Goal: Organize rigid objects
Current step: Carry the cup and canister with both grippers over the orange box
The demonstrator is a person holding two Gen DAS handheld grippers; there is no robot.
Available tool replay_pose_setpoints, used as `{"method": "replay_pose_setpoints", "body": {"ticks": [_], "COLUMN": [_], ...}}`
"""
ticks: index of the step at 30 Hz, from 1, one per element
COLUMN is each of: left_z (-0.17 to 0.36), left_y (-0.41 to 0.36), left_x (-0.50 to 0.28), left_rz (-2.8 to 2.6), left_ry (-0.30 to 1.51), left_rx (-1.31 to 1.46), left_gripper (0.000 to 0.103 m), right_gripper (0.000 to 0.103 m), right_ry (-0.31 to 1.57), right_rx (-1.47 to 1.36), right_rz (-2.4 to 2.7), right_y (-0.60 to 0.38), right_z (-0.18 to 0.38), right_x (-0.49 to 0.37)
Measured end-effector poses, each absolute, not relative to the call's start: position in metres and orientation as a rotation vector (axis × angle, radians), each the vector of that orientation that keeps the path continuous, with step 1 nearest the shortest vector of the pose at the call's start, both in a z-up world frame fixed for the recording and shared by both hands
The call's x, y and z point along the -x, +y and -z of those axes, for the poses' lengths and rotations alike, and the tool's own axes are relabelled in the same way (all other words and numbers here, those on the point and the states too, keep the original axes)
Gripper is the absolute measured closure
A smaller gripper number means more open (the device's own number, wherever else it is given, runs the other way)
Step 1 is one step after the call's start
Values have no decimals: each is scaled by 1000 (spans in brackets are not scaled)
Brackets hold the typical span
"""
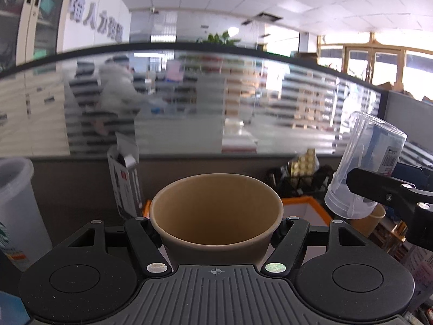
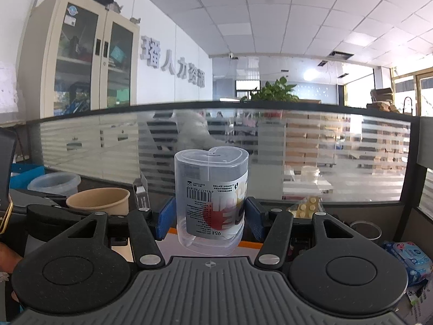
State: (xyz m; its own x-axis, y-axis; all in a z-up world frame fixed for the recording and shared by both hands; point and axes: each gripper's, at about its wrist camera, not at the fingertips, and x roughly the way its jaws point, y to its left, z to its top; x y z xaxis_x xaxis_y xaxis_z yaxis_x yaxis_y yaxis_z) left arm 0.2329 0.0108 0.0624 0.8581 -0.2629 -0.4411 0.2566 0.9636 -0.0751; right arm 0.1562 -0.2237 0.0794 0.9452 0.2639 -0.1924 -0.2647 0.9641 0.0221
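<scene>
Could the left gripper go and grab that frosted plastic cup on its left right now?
Probably not as things stand. The left gripper is already clamped around the brown paper cup, so its jaws are full. The frosted plastic cup stands unobstructed beside it, but the paper cup must be set down first.

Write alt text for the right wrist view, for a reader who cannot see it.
The right claw grips a clear heart-shaped plastic container, its printed label upside down, between blue pads. At left, a brown paper cup is seen; behind runs a frosted glass partition in an office.
</scene>
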Motion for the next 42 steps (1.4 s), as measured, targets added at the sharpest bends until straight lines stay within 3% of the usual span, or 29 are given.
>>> {"method": "replay_pose_setpoints", "body": {"ticks": [23, 42], "left_z": [-12, 4], "left_y": [-12, -18], "left_x": [-291, -314], "left_rz": [278, 275], "left_ry": [705, 829], "left_rx": [-72, -129], "left_gripper": [33, 33], "right_gripper": [50, 50], "right_ry": [456, 554], "right_rx": [18, 56], "right_rz": [-238, -218], "right_y": [-221, -209], "right_z": [-16, 3], "right_x": [-213, -232]}}
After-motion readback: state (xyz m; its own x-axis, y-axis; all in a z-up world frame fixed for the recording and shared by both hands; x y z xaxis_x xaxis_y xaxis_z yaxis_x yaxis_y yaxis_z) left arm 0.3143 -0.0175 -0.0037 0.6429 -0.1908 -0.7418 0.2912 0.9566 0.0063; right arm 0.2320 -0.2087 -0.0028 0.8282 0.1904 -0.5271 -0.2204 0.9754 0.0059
